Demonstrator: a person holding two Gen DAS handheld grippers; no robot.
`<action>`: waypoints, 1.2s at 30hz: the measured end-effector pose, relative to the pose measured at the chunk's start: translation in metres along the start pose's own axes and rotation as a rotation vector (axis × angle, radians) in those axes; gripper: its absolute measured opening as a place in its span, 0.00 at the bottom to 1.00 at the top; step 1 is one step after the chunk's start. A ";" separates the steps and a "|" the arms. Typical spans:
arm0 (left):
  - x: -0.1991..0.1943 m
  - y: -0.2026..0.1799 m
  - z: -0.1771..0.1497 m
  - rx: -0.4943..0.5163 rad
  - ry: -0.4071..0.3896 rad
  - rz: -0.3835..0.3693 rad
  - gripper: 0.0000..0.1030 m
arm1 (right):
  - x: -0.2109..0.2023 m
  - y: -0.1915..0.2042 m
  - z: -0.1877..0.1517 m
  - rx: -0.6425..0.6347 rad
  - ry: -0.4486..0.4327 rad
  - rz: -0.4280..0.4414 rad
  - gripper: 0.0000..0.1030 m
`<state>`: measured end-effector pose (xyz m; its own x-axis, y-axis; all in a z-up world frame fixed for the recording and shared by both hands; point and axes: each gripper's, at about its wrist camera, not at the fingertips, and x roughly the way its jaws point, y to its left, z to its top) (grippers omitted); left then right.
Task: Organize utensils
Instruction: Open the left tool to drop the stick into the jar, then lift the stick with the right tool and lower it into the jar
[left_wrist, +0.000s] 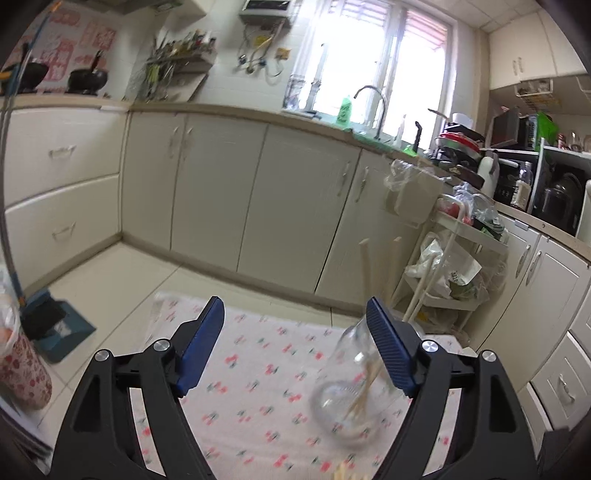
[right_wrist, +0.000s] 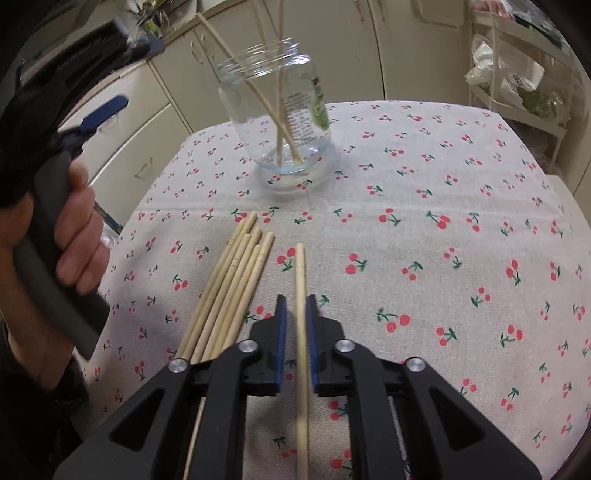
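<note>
Wooden chopstick (right_wrist: 301, 314) lies between the right fingers (right_wrist: 295, 308), narrowly parted — left fingers (left_wrist: 295, 332) wide, empty.

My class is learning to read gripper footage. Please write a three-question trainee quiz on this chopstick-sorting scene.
1. True or false: the clear glass jar lies on its side.
2. What lies between the right gripper's blue pads?
A. the single pale wooden chopstick
B. a spoon
C. nothing
3. Fill in: the left gripper is ____ and holds nothing.

Key: 1 false, it stands upright on the cherry-print tablecloth; 2 A; 3 open.
</note>
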<state>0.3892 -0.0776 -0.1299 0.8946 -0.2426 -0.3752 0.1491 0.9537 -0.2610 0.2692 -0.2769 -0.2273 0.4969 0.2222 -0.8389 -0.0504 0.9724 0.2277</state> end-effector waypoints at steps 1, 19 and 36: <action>-0.001 0.006 -0.003 -0.009 0.010 0.005 0.75 | 0.000 0.003 0.001 -0.014 0.001 -0.012 0.20; 0.002 0.061 -0.057 -0.184 0.126 0.030 0.86 | -0.003 -0.007 0.014 -0.013 0.013 -0.036 0.06; 0.009 0.061 -0.060 -0.217 0.140 0.016 0.86 | -0.117 -0.004 0.160 0.353 -0.863 0.189 0.06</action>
<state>0.3812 -0.0328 -0.2030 0.8269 -0.2641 -0.4965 0.0280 0.9011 -0.4327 0.3495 -0.3181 -0.0512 0.9828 0.1070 -0.1507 -0.0005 0.8168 0.5769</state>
